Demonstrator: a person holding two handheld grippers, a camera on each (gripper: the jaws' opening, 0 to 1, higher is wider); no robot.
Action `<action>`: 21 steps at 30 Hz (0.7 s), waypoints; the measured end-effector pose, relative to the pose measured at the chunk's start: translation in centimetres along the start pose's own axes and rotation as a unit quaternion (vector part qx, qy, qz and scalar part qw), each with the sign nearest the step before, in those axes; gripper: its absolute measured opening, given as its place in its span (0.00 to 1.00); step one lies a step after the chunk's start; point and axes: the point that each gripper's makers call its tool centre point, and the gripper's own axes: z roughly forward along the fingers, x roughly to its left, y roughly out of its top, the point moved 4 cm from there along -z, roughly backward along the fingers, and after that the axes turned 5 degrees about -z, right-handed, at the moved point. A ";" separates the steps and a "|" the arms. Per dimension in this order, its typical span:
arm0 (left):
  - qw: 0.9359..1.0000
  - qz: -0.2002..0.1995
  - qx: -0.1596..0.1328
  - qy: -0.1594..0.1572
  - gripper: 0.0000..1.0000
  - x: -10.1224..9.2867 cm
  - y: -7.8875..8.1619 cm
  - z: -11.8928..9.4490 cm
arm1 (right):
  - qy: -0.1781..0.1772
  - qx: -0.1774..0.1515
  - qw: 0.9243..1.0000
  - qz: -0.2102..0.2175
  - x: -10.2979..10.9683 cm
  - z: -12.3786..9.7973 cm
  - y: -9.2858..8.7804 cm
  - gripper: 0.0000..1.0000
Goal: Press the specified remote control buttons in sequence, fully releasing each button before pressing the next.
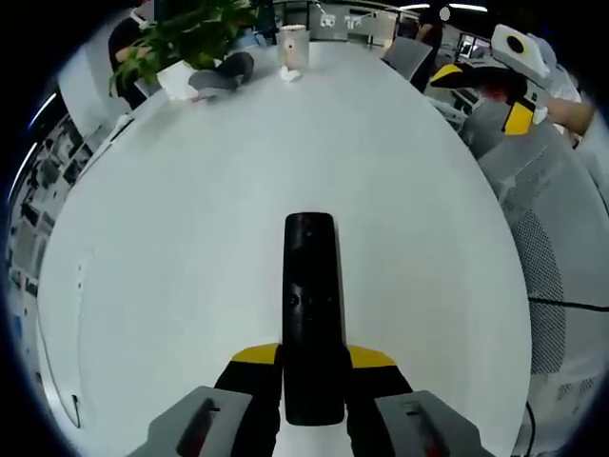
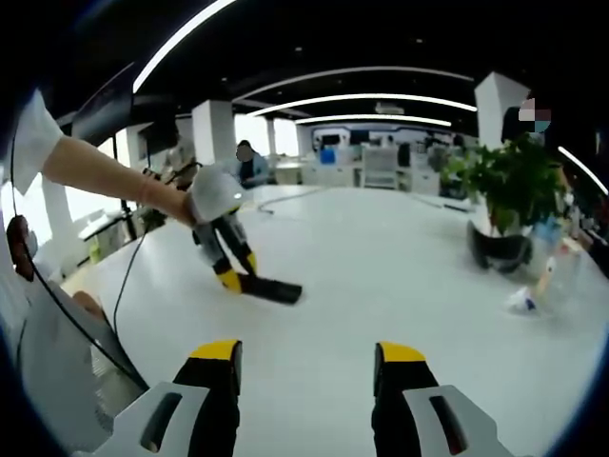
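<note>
Black remote clamped in left claw, no legible markings, right claw agape

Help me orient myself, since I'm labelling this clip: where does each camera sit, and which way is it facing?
Left gripper view: rides on the left claw, looking down its jaws, shut on the black remote, across the white table toward a plant; the right claw is raised far right.
Right gripper view: rides on the open right claw, held above the table, facing the office; a bare forearm holds the left claw.
Shared: remote, table, plant, each other's claw.
</note>
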 end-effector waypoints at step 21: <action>1.000 -0.005 -0.015 0.001 0.24 -0.8 -0.3 0.0 | 0.000 -0.001 1.000 0.001 0.0 0.0 0.0 0.53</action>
